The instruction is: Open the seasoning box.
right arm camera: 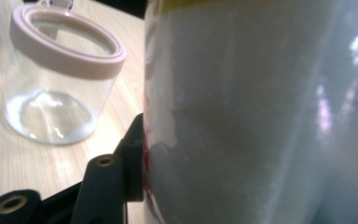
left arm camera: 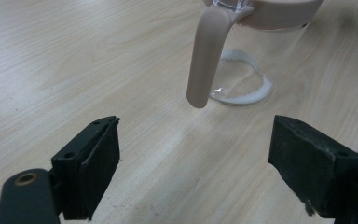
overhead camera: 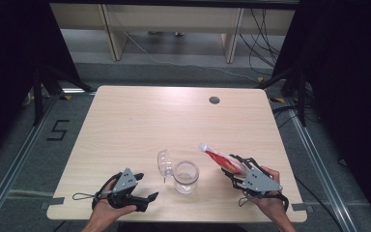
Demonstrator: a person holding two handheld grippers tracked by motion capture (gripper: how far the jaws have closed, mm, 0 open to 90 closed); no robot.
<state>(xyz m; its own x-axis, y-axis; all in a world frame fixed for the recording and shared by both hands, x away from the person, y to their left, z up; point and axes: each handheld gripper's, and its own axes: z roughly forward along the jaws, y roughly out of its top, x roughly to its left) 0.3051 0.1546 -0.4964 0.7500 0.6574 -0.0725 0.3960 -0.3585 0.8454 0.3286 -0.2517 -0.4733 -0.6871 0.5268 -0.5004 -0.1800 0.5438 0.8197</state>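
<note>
A clear glass jar [overhead camera: 186,177] with a pale pink rim stands near the table's front edge, and its hinged clear lid [overhead camera: 164,164] is tipped open to the left. My right gripper [overhead camera: 236,166] is shut on a red and white soft pouch [overhead camera: 222,158], which is tilted with its white tip up and to the left, just right of the jar. In the right gripper view the pouch [right arm camera: 261,116] looms close, one black finger [right arm camera: 133,158] presses its side, and the jar [right arm camera: 60,84] stands beyond. My left gripper [overhead camera: 146,186] rests open left of the jar. Its view shows my left gripper [left arm camera: 193,172] facing the jar [left arm camera: 261,28] and a pink latch arm [left arm camera: 207,56].
The wooden table [overhead camera: 125,125] has a round cable hole [overhead camera: 214,100] at its back right. Beyond its far edge is a floor with cables and wooden furniture legs. Dark stands flank both sides.
</note>
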